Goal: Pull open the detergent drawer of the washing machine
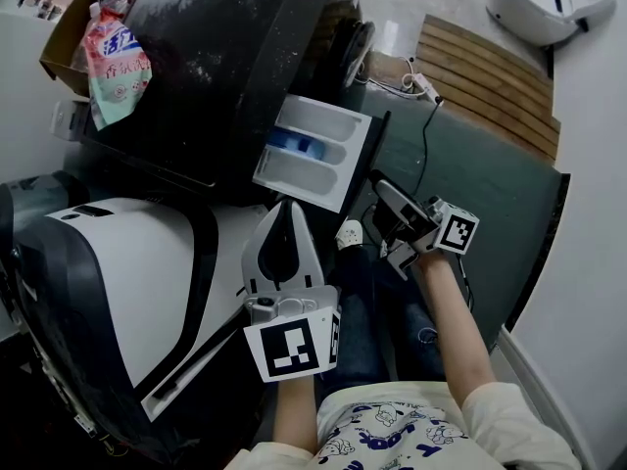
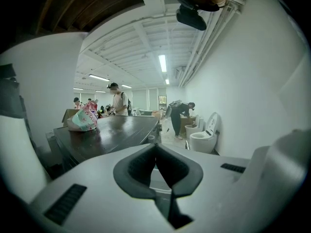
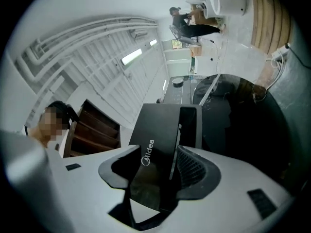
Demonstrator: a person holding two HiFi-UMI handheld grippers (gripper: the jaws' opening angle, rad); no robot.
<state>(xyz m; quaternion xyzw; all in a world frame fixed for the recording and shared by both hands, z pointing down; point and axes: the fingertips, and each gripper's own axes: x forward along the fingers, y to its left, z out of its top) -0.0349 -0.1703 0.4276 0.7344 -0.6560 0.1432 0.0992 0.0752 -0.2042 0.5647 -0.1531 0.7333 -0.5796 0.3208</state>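
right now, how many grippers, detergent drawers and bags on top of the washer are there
grippers: 2 (left gripper, right gripper)
detergent drawer: 1
bag: 1
total: 4

The head view is aimed steeply down from above the left tool (image 1: 291, 209) and right tool (image 1: 382, 196). The washing machine top (image 2: 112, 130) is viewed ahead of the left tool, the drawer front (image 3: 156, 130) closely between the right tool's jaws; these 2 are shared with the head view.
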